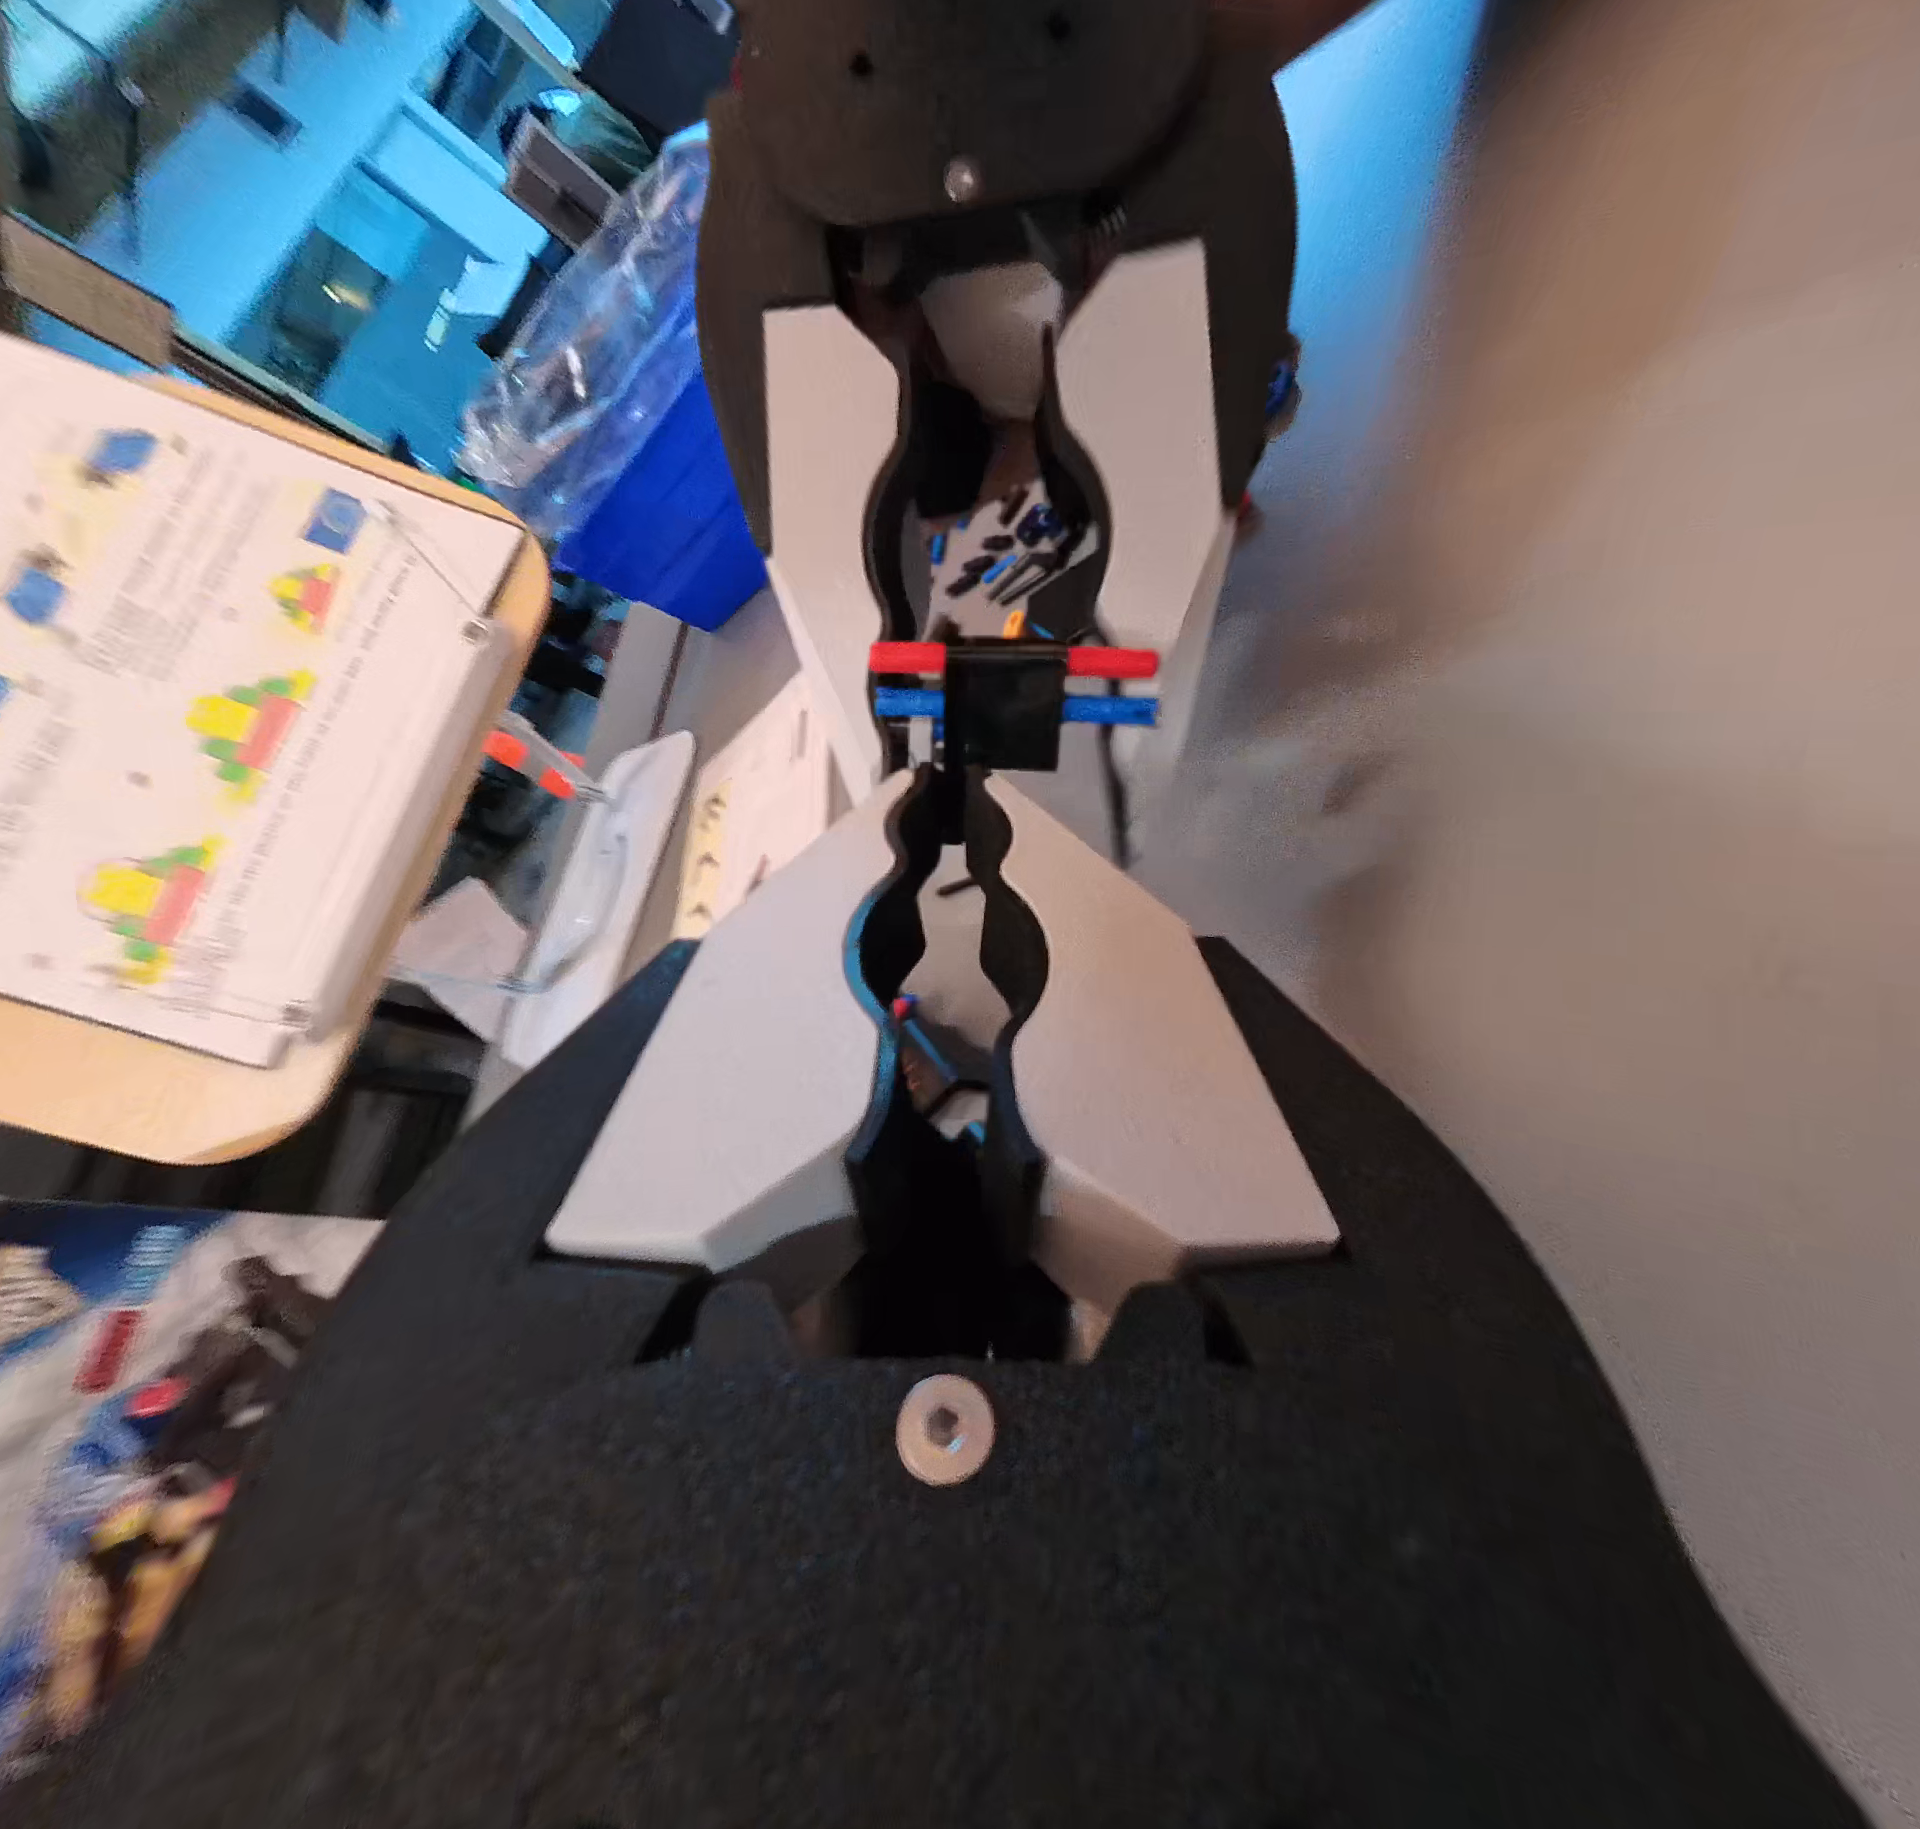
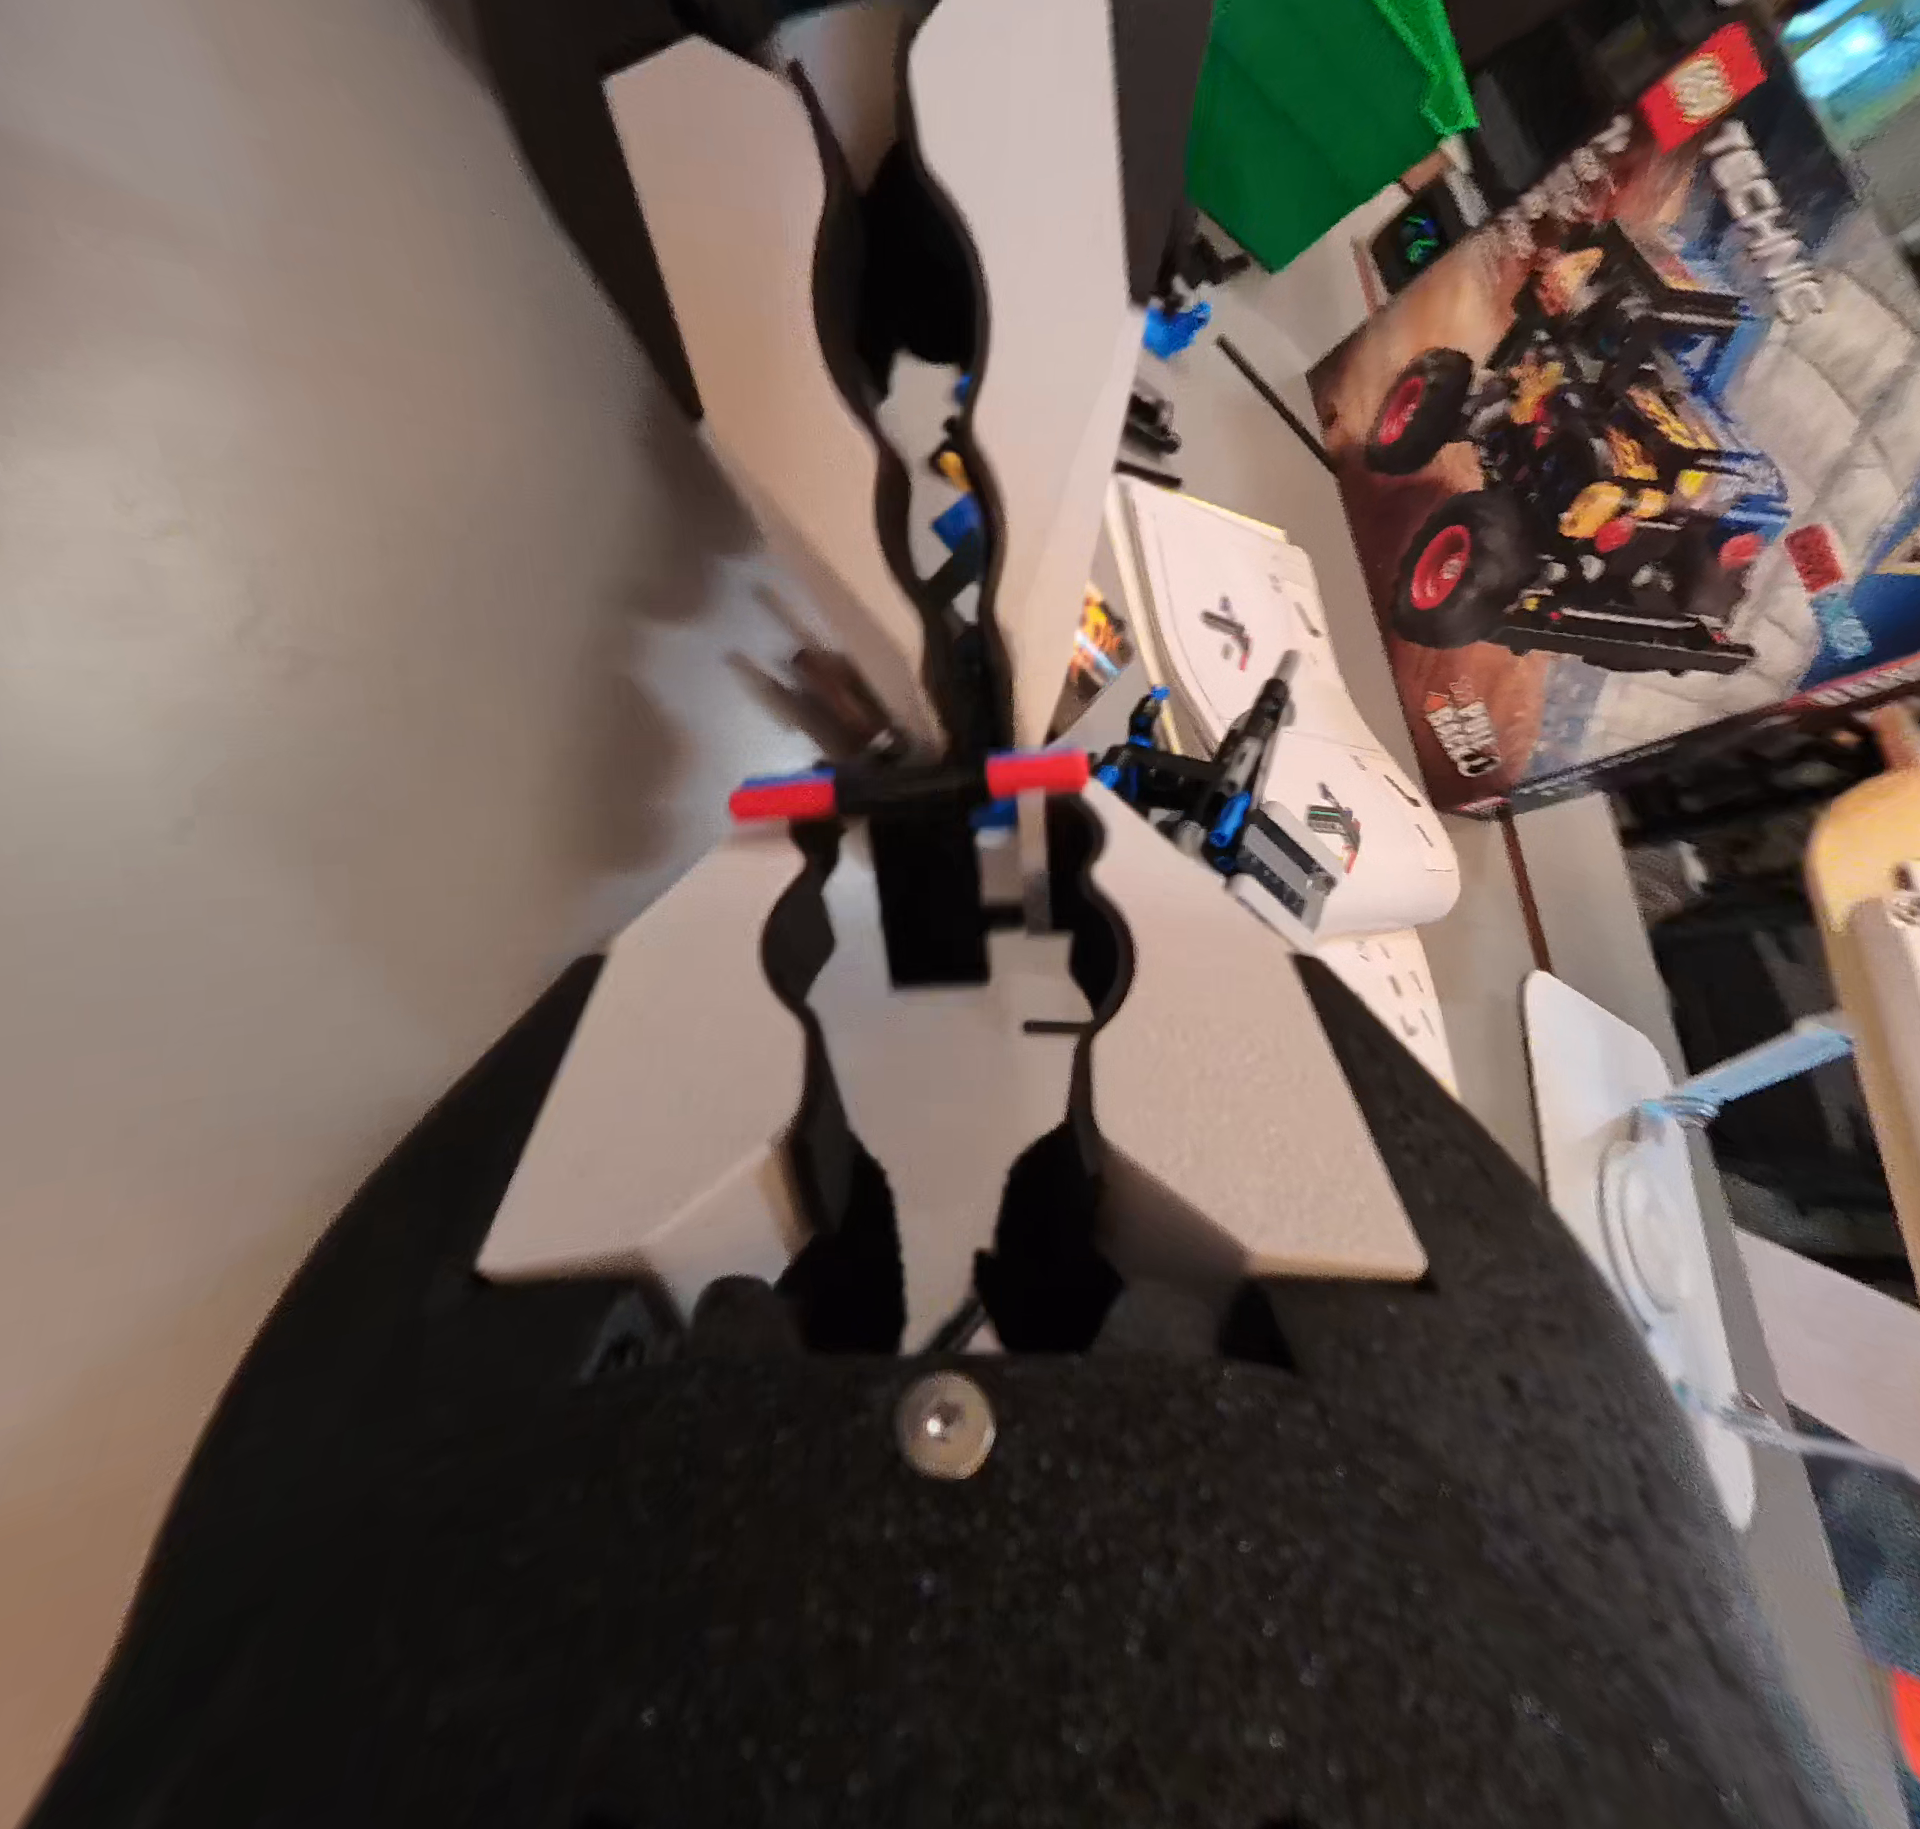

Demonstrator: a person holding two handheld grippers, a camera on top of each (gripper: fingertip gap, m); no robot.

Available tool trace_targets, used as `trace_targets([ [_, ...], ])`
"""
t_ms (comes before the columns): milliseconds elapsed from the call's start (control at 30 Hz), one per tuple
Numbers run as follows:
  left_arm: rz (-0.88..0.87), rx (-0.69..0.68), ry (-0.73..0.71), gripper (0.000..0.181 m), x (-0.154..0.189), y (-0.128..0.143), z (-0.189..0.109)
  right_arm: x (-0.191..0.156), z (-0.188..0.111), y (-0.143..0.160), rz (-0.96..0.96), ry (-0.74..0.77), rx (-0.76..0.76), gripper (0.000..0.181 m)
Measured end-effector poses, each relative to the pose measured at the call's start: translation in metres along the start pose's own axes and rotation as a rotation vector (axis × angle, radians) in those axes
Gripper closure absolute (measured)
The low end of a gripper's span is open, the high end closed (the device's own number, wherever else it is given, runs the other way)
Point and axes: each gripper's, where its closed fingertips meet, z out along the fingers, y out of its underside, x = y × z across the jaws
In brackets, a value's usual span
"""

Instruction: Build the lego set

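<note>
A small black lego block point(image 1: 1003, 717) with red and blue pins sticking out on both sides is held in the air between my two grippers, which point at each other. My left gripper point(image 1: 940, 792) is shut on a thin black part under the block. It comes in from above in the right wrist view point(image 2: 961, 709). My right gripper point(image 2: 940, 829) is open: its jaws straddle the black block point(image 2: 930, 886), with gaps on both sides. The red pins lie across its fingertips. It comes in from the top in the left wrist view point(image 1: 997, 636).
A partly built black, blue and grey assembly point(image 2: 1226, 803) lies on the open instruction booklet point(image 2: 1247, 584). The lego box point(image 2: 1610, 429) stands behind it. Loose pieces point(image 1: 1023, 543) lie on the white table point(image 1: 1558, 636). A picture sheet on a wooden stand point(image 1: 208, 688) is left. Left and right tips are no more than a few centimetres apart.
</note>
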Motion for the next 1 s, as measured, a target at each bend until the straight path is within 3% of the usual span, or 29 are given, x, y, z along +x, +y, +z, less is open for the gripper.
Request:
trace_targets([
  [67, 0.140, -0.025, -0.049, 0.180, -0.002, 0.006, -0.004, 0.000, -0.010, 0.008, 0.043, -0.071, -0.001, 0.141],
  [167, 0.285, -0.025, -0.070, 0.180, 0.004, 0.008, -0.005, 0.002, -0.029, -0.004, 0.212, -0.219, 0.148, 0.135],
  [233, 0.354, 0.005, -0.093, 0.180, 0.008, 0.003, -0.005, 0.006, -0.036, -0.009, 0.275, -0.260, 0.222, 0.146],
  [367, 0.488, 0.010, -0.149, 0.180, 0.010, -0.001, -0.005, -0.003, -0.034, -0.007, 0.260, -0.301, 0.225, 0.158],
  [833, 0.548, -0.016, -0.144, 0.180, 0.019, -0.005, -0.003, -0.014, -0.035, -0.010, 0.340, -0.435, 0.254, 0.174],
  [1000, 0.526, -0.065, -0.169, 0.180, 0.011, 0.005, -0.002, -0.006, -0.027, -0.006, 0.324, -0.344, 0.199, 0.174],
])
